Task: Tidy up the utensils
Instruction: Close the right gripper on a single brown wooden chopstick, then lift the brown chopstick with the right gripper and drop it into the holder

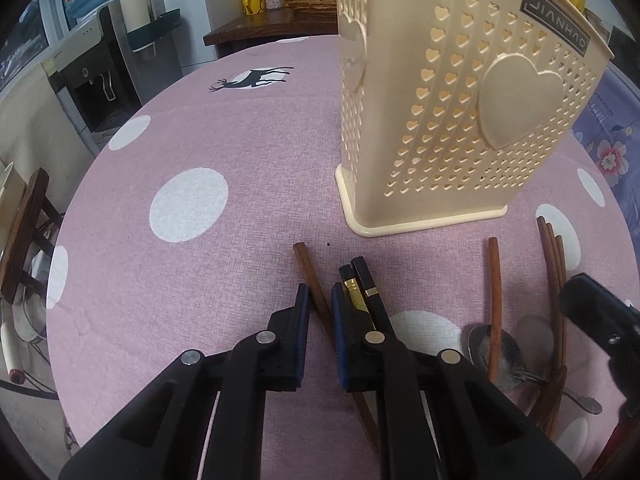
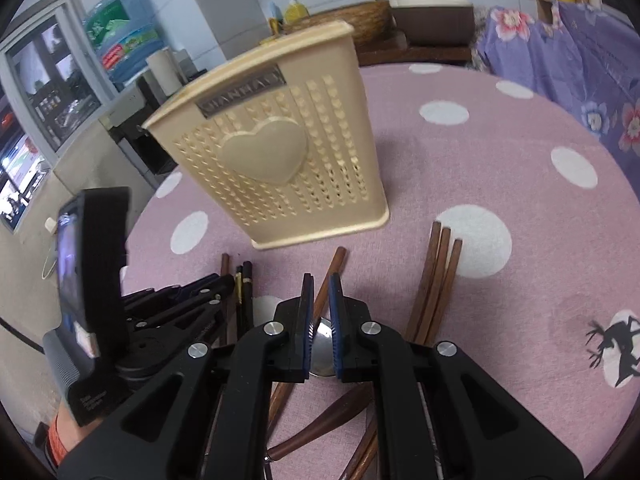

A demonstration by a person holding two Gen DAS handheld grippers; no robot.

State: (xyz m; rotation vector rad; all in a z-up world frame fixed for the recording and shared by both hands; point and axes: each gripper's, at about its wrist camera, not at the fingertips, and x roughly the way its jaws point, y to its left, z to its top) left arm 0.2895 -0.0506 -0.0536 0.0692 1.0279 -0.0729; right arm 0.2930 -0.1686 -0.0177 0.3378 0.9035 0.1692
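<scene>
A cream perforated utensil holder [image 1: 460, 120] [image 2: 280, 168] stands upright on the pink dotted tablecloth [image 1: 240, 140]. My left gripper [image 1: 319, 289] is shut on a brown chopstick [image 1: 306, 264] that crosses slantwise between its pads. Two black chopsticks [image 1: 360, 284] lie just right of it. My right gripper [image 2: 321, 279] is over another brown chopstick [image 2: 334, 268]. Its jaws stand narrowly apart and the pads do not press on anything. Below it lies a metal spoon [image 2: 322, 340]. Three brown chopsticks [image 2: 436, 280] lie to its right. A wooden spoon handle [image 2: 320, 424] shows under the gripper.
The round table's edge curves close on the left, with a wooden chair [image 1: 24, 232] and a water dispenser [image 1: 92, 80] beyond. A purple floral cloth [image 2: 560, 60] hangs past the right edge. A dark side table [image 1: 272, 24] with a basket stands behind.
</scene>
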